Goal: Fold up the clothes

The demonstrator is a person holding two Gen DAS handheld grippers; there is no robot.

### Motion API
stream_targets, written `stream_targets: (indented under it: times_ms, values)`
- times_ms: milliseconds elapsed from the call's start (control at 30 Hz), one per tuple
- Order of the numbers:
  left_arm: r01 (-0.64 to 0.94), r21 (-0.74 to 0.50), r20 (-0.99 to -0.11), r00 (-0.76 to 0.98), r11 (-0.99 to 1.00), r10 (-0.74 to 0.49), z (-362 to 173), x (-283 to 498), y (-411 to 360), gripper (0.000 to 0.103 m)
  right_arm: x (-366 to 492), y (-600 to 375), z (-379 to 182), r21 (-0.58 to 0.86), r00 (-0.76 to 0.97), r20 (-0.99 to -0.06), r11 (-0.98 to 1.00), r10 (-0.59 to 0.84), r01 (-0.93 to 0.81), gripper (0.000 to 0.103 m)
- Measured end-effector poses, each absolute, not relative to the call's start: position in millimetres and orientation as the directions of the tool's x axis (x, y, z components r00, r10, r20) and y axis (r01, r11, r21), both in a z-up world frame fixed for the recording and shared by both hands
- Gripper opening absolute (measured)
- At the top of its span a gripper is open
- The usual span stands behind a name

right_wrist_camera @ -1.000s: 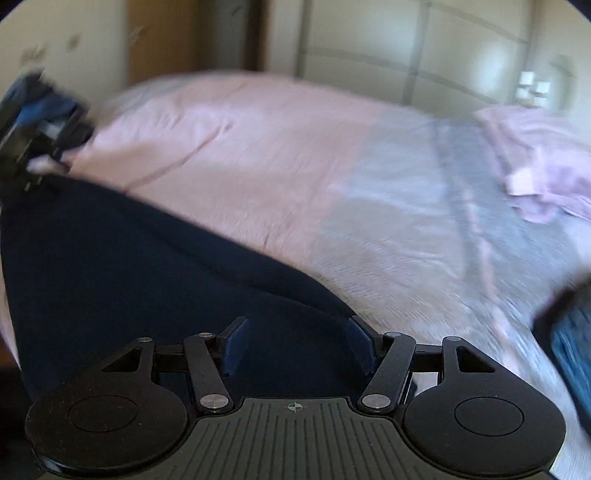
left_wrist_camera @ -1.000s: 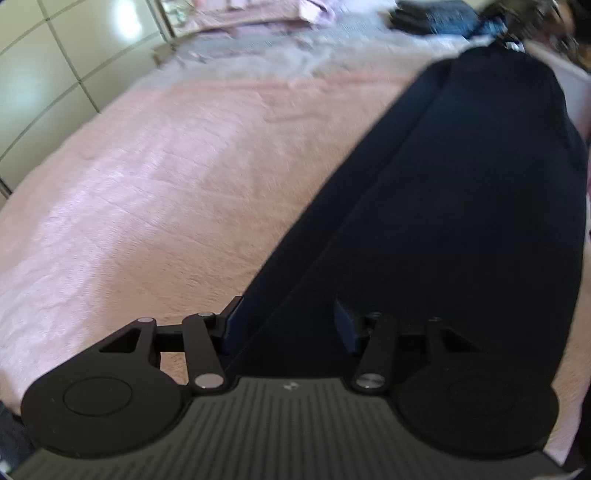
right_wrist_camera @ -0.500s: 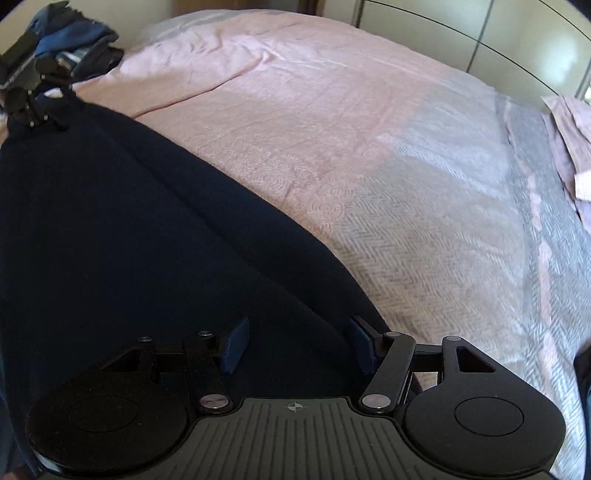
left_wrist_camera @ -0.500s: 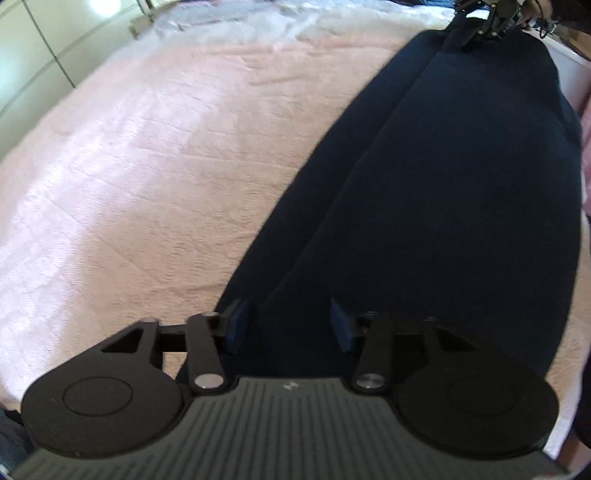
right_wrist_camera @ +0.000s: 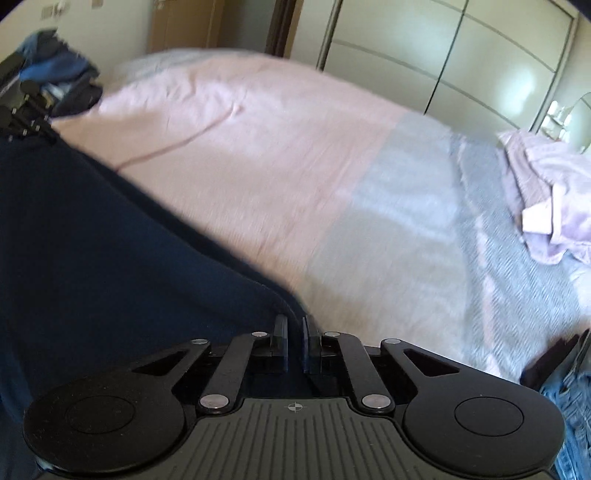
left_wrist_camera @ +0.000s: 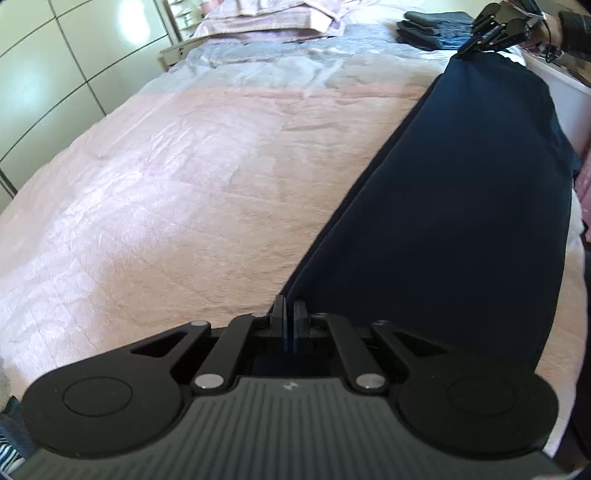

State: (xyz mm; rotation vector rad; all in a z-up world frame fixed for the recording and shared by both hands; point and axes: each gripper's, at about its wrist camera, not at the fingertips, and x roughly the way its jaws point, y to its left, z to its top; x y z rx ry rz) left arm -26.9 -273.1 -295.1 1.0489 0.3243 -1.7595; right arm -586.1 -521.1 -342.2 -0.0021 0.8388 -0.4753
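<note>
Both grippers are pinching the long navy knit garment (left_wrist_camera: 461,206): left gripper (left_wrist_camera: 290,317) is clamping one corner at 6 o'clock in its view, right gripper (right_wrist_camera: 294,334) is gripping the opposite end. Garment is lying stretched along the pink quilted bedspread (left_wrist_camera: 184,184) toward 1 o'clock. Farther out, a folded dark clothes stack (left_wrist_camera: 432,27) is sitting at 1 o'clock, crumpled lilac fabric (right_wrist_camera: 546,195) at 3 o'clock in right view.
</note>
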Motion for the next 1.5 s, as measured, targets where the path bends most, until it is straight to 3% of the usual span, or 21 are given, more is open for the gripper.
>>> stream_targets:
  times_ms: [433,467,500,567,667,900,1067,1233,1367,1500]
  values:
    - [0.903,0.211,-0.813,-0.051,-0.375,-0.581,-329,-19,-291,0.008,-557,-547,-398,-0.197,0.495,-0.756,0.869,-0.429,0.453,0.006]
    - [0.902,0.225,-0.811,-0.036,-0.369,-0.584,-327,-20,-290,0.010,-559,-547,-395,-0.199,0.498,-0.746,0.861,-0.443,0.468,0.012]
    - [0.901,0.247,-0.808,-0.013,-0.358,-0.589,-324,-20,-288,0.013,-564,-545,-390,-0.209,0.497,-0.731,0.847,-0.468,0.489,0.027]
    - [0.905,0.270,-0.800,0.020,-0.330,-0.600,-319,-17,-283,0.016,-578,-536,-375,-0.245,0.483,-0.690,0.801,-0.540,0.546,0.043]
    - [0.914,0.292,-0.781,0.056,-0.283,-0.622,-307,-12,-275,0.015,-606,-524,-355,-0.243,0.461,-0.649,0.739,-0.605,0.629,0.044]
    - [0.919,0.239,-0.718,-0.050,-0.313,-0.695,-281,-42,-245,0.015,-672,-464,-340,0.008,0.555,-0.599,0.689,-0.578,0.725,0.044]
    - [0.870,0.237,-0.767,-0.106,-0.432,-0.633,-302,-87,-243,0.015,-684,-448,-374,0.054,0.533,-0.645,0.664,-0.547,0.746,0.044]
    - [0.853,0.230,-0.768,-0.137,-0.468,-0.626,-309,-109,-240,0.015,-732,-448,-375,0.355,0.608,-0.497,0.494,-0.619,0.794,0.045]
    - [0.845,0.194,-0.763,-0.189,-0.498,-0.618,-312,-125,-245,0.015,-772,-452,-399,0.660,0.620,-0.442,0.233,-0.648,0.714,0.077]
    - [0.833,0.189,-0.773,-0.201,-0.520,-0.602,-322,-140,-255,0.013,-782,-455,-436,0.864,0.679,-0.371,0.032,-0.633,0.502,0.080]
